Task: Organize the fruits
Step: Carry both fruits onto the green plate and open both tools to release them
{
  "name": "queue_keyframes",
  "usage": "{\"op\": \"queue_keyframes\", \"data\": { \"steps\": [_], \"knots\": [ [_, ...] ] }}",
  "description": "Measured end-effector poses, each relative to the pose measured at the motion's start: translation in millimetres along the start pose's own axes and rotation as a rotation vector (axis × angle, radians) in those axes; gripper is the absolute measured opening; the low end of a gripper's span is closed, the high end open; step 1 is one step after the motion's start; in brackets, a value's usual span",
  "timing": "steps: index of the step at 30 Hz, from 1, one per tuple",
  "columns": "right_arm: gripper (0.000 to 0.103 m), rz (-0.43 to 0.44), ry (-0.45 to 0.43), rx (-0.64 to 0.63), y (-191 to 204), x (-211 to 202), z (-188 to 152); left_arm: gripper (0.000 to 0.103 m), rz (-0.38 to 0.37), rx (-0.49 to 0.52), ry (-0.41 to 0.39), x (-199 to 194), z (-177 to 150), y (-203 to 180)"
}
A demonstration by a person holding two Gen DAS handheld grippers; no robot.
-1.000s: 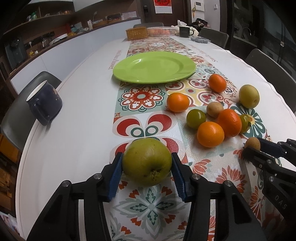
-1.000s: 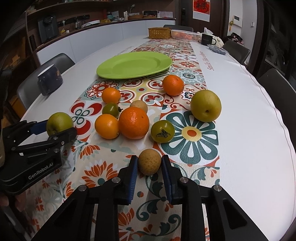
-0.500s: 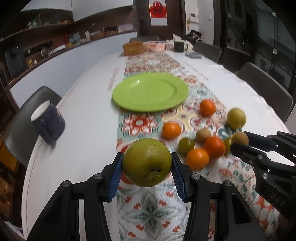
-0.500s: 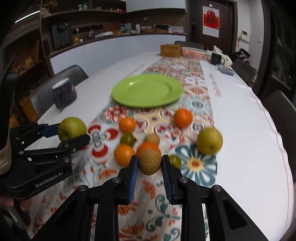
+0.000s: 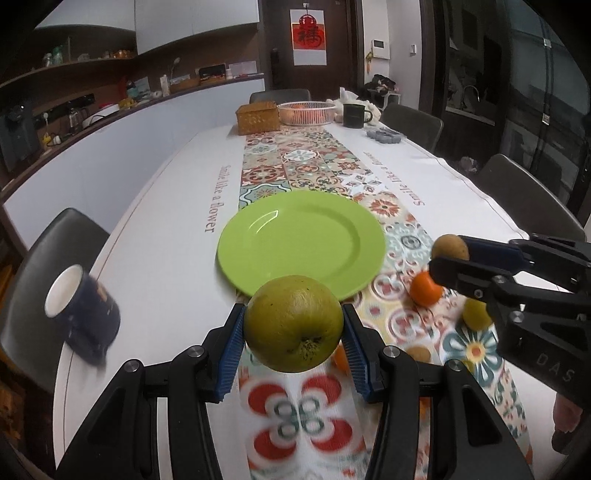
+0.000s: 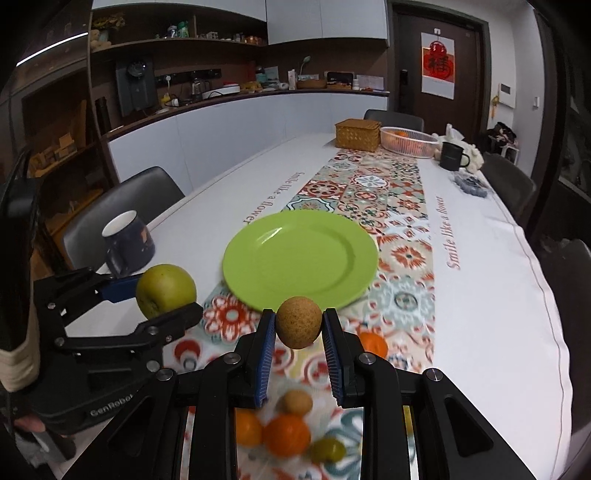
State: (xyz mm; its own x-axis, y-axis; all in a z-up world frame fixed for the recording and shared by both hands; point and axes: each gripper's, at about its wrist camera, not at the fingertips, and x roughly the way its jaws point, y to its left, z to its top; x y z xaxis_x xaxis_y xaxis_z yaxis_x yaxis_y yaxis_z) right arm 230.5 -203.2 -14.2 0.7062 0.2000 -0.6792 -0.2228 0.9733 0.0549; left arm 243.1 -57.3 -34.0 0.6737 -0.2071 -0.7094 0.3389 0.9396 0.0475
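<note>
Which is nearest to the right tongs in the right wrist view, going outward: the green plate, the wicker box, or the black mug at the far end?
1. green plate, just ahead of the right tongs.
2. wicker box, far end, centre.
3. black mug, far right; roughly level with the box, too close to call.

Long white table (image 5: 155,236) with patterned tile runner (image 5: 306,162) down centre. Dark chairs (image 5: 48,258) along both long sides and far end. Curved white counter (image 6: 221,125) left of table; wood shelves (image 6: 177,44) and white cabinets (image 6: 325,18) above. Dark door (image 6: 437,70) with red hanging beyond far end.
</note>
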Motion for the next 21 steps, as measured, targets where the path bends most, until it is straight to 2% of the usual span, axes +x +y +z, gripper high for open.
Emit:
{"op": "queue_keyframes", "data": {
  "steps": [11,16,21],
  "knots": [
    [0.027,0.030,0.167,0.079,-17.7,90.6,26.6,0.050,-0.019,-0.028,0.098,75.2,25.4,23.8],
    [0.027,0.027,0.217,0.099,-22.5,114.4,27.1,0.050,-0.017,-0.004,0.133,95.2,25.6,22.4],
    [0.027,0.025,0.226,0.087,-22.4,124.5,26.5,0.050,-0.032,0.007,0.159,105.1,25.1,19.6]
  ]
}}
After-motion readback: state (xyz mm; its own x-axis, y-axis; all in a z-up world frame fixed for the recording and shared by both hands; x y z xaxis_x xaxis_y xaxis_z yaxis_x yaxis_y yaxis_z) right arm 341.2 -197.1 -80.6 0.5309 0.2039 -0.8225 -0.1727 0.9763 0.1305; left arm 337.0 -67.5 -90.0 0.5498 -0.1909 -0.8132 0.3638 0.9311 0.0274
